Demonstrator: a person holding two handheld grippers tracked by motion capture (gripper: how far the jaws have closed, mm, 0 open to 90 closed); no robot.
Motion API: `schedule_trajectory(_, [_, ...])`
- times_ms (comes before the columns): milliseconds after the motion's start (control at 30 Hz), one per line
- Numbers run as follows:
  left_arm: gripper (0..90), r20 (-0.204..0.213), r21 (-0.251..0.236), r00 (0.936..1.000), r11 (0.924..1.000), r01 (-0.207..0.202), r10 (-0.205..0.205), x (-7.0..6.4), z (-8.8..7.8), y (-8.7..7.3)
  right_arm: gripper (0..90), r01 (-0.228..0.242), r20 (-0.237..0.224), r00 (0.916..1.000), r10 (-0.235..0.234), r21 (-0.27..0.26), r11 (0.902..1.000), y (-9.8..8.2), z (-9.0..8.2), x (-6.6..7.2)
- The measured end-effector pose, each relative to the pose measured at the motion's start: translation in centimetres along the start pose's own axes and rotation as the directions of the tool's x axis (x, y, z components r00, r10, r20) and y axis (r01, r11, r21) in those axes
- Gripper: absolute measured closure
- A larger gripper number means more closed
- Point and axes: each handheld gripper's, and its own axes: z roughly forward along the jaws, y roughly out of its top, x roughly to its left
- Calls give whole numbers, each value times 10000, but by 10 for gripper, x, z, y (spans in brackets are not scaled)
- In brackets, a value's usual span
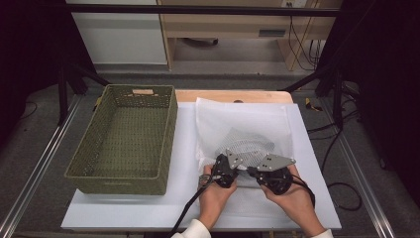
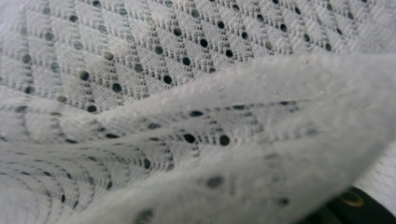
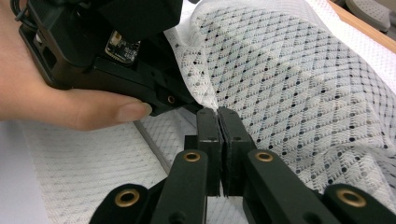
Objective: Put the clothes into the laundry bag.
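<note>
While both hands rest near the front of the counter (image 1: 124, 213) in the high view, the left gripper (image 1: 229, 166) and the right gripper (image 1: 253, 171) sit side by side, close together, their tips meeting a raised fold of the white mesh cloth (image 1: 247, 139); the rest of the cloth spreads flat beyond and beside them, and a green woven basket (image 1: 124, 139) stands well off to the left gripper's left. From the left gripper view, the mesh cloth (image 2: 187, 116) drapes right over the camera, and the jaws, clamped together, are hidden under it. From the right gripper view, the right gripper (image 3: 218, 114) is pinched shut on the cloth's edge (image 3: 280, 84), with the left gripper (image 3: 116, 60) and its hand (image 3: 56, 102) just beside it, touching the same fold.
</note>
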Motion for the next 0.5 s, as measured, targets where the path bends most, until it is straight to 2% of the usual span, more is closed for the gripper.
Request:
schedule_trajectory(233, [900,-168,17,9999,10000,38,-38,1,4,1,889,-70,77,9999,69,18,10000,-1,3,-1])
schedule_trajectory(500, [900,-358,-222,9993,9997,130,-138,1,8,2,889,-200,203,9996,201,-77,9998,-2,4,-4])
